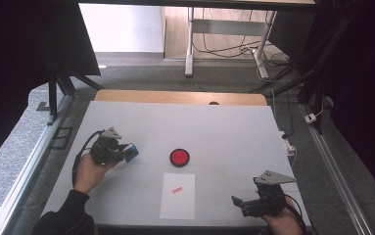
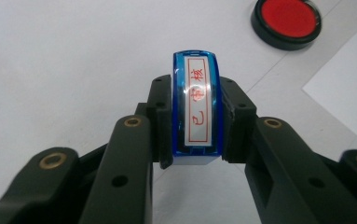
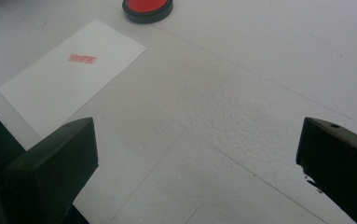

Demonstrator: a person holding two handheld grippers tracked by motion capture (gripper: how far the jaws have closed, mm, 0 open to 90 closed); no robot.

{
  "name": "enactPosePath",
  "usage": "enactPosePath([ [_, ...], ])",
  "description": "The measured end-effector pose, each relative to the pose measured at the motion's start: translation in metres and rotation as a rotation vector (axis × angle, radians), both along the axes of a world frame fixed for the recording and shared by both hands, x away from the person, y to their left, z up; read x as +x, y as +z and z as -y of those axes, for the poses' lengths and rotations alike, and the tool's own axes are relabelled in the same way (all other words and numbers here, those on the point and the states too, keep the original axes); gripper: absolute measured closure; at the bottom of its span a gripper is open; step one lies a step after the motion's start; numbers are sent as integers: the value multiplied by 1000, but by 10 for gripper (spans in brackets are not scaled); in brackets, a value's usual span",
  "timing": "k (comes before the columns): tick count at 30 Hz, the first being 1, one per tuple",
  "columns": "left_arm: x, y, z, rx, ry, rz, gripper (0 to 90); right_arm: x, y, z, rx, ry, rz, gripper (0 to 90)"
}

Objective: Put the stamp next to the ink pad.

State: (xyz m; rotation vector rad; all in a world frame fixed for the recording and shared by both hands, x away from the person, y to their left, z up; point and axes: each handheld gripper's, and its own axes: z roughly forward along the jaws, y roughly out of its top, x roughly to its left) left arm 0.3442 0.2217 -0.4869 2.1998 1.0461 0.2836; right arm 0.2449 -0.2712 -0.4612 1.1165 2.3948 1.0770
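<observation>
Jaws of the left gripper [image 2: 197,116] clamp a blue stamp [image 2: 197,105], long axis pointing forward; right gripper [image 3: 197,154] jaws apart

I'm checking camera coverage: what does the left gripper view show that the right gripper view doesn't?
Left gripper view: a blue stamp clamped in the left claw, red characters on its label. Right gripper view: the right claw open with nothing between, and a red stamped mark on the paper. Both: the red ink pad and the white paper.
</observation>
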Motion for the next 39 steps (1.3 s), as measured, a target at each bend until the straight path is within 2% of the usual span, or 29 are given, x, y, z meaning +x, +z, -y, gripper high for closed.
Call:
enactPosePath([
  [7,3,-8,0,12,8,-20,697,0,0,0,-4,1,-4,0],
  [18,6,-19,6,63,-4,-52,691,0,0,-1,-7,4,-9,0],
  [25,6,-19,5,44,3,-52,655,0,0,-1,-9,7,-10,0],
  [30,6,-15,3,17,8,-46,566,0,0,-1,-7,4,-12,0],
  [39,1,-4,0,-73,5,-37,389,1,0,-1,-5,8,-13,0],
])
